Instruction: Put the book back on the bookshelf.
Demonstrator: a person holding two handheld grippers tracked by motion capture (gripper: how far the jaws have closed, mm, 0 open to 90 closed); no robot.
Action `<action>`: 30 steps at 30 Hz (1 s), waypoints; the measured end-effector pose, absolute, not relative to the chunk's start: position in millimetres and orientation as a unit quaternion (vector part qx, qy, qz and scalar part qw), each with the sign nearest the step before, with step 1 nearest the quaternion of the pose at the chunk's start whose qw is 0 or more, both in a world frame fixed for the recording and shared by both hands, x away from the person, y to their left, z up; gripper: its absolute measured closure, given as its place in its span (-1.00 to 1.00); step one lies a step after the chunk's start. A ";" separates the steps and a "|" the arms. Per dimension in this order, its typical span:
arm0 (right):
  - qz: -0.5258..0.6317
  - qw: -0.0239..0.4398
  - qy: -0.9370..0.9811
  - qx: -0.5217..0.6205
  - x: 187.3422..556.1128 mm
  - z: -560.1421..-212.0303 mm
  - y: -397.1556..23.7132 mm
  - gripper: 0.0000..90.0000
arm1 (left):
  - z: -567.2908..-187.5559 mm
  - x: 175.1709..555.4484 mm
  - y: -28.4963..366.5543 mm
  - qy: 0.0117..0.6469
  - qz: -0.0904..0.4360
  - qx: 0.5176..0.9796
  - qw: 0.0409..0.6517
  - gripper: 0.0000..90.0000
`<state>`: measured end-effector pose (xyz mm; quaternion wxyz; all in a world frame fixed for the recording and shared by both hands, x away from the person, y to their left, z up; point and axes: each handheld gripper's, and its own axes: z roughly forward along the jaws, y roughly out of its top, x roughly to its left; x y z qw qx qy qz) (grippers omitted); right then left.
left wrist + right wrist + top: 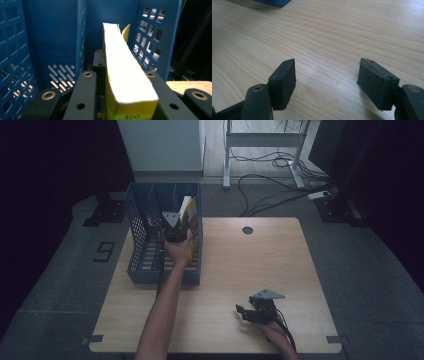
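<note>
The left hand-held gripper (117, 100) clamps a yellow paperback book (122, 72) inside the blue file rack (57, 37). The right hand-held gripper (327, 82) rests on the wooden counter (337, 37), jaws wide and empty.

This looks like a lab or recording room rather than a home — a plain wooden surface (260, 265) stands alone on grey carpet (370, 270), ringed by dark curtains (55, 165). Loose cables (270, 190) snake across the floor to a power strip (318, 195), beside the white metal legs of a height-adjustable desk (262, 142) — office kit, like the blue file rack (145, 235).
</note>
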<state>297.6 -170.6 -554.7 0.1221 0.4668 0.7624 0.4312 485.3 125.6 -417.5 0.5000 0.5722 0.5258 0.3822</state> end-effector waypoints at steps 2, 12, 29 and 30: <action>0.431 0.123 0.763 0.467 297.6 -554.7 -170.5 -0.34 | -415.1 487.0 122.7 0.525 0.385 0.571 0.500 0.67; 0.431 0.123 0.763 0.466 297.2 -554.9 -170.8 -0.34 | -417.9 492.4 121.3 0.529 0.384 0.569 0.499 0.67; 0.430 0.125 0.763 0.466 296.9 -554.8 -170.3 -0.34 | -421.9 489.3 127.0 0.528 0.380 0.572 0.499 0.65; 0.430 0.125 0.763 0.466 296.9 -554.8 -170.2 -0.34 | -422.2 488.3 127.6 0.527 0.381 0.573 0.499 0.65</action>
